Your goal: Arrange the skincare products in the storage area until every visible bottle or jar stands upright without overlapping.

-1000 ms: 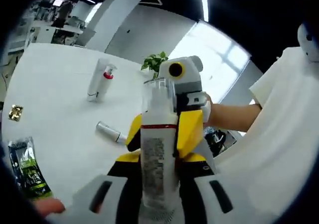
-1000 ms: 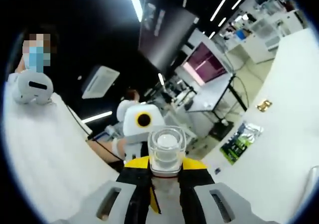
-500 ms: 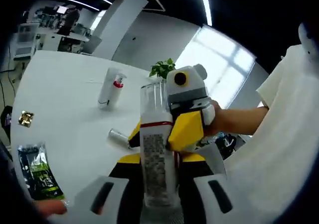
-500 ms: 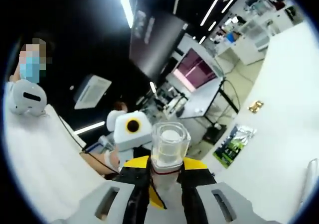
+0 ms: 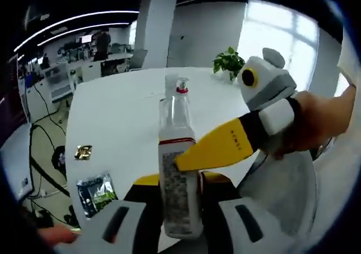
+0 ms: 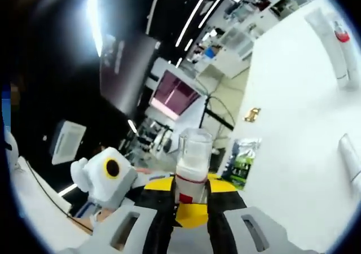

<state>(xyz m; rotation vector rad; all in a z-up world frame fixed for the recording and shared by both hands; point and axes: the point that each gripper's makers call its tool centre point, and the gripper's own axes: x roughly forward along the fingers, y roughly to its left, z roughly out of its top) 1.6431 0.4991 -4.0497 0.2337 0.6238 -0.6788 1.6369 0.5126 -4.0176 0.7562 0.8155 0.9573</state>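
Left gripper view: my left gripper (image 5: pixel 180 209) clamps the bottle (image 5: pixel 179 175) at frame centre. Right gripper (image 5: pixel 225 147) crosses it from the right, likewise closed on it (image 6: pixel 190 169).

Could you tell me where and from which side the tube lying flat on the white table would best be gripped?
Across the middle of its body, from above, I'd say: the tube lies on its side on the table, so its narrow width should fit between the jaws. First free a gripper: the left gripper and right gripper both clamp the clear-capped bottle.
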